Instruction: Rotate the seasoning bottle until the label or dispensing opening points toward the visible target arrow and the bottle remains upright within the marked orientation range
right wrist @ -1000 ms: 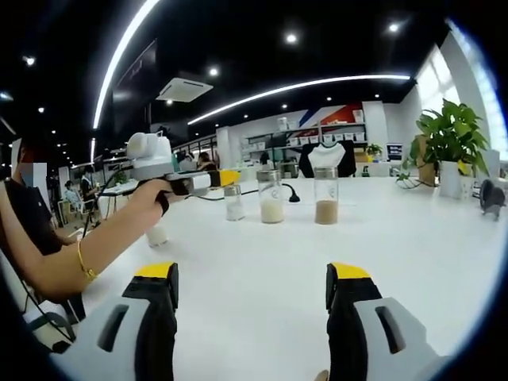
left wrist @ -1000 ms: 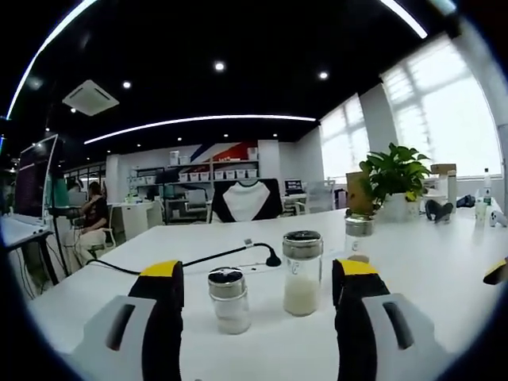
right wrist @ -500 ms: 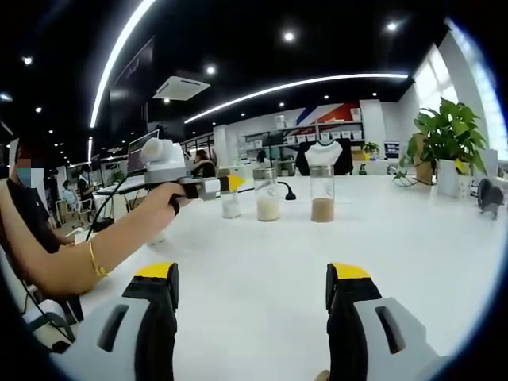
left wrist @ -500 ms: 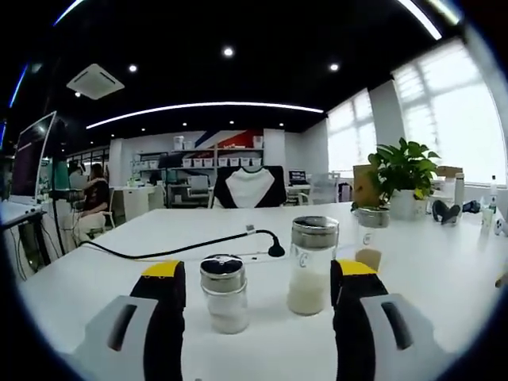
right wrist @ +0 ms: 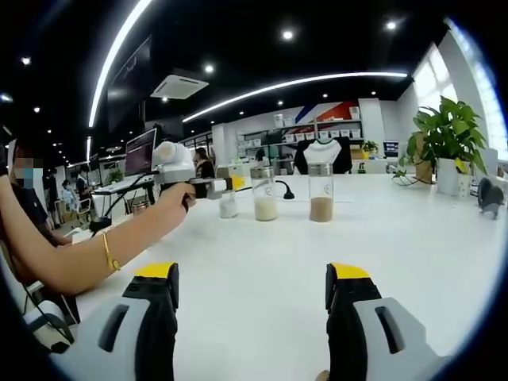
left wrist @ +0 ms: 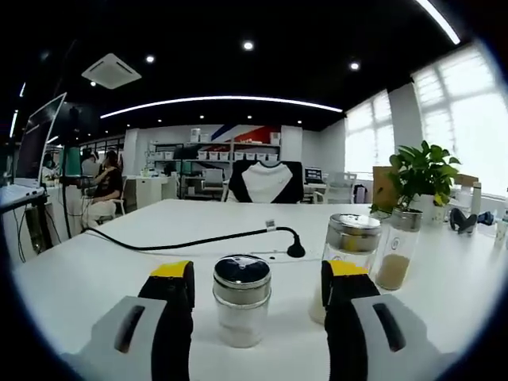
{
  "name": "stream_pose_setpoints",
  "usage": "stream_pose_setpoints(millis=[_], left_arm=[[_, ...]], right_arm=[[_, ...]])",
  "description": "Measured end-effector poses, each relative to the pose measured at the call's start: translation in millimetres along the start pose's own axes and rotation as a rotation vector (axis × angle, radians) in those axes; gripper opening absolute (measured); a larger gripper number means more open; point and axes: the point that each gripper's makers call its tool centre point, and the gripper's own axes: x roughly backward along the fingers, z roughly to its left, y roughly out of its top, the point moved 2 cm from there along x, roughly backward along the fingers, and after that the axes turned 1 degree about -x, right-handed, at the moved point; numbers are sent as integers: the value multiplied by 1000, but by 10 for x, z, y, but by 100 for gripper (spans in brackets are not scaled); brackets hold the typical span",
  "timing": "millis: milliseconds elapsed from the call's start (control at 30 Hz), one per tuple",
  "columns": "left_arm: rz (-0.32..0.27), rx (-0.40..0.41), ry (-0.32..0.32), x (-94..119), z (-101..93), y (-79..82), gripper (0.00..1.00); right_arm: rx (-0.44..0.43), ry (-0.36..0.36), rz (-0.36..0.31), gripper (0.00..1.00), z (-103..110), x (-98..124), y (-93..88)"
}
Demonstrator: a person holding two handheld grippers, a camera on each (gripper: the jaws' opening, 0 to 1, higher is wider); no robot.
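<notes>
Now your left tool point(left wrist: 248, 290) frames the small seasoning bottle point(left wrist: 241, 310) on the white worktop point(left wrist: 95, 270), jaws spread wide and gripping nothing.
Upright and metal-capped, it stands between those jaws, apart from both. Just beside it sit a taller jar of white powder point(left wrist: 348, 246) and a jar of brown powder point(left wrist: 397, 249). Your right tool point(right wrist: 252, 294) hangs open too, empty, well back from all three.
</notes>
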Motion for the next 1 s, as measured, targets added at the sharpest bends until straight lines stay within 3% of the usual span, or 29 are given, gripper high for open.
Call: stream_pose_setpoints(millis=[433, 700, 1000], left_arm=[[48, 50, 8, -131, 49, -235, 64], [51, 76, -10, -173, 82, -269, 59], [34, 23, -13, -220, 152, -238, 55]], right_arm=[[1, -5, 19, 75, -24, -14, -20], [13, 1, 32, 74, -2, -41, -38], [5, 23, 20, 74, 68, -160, -5]])
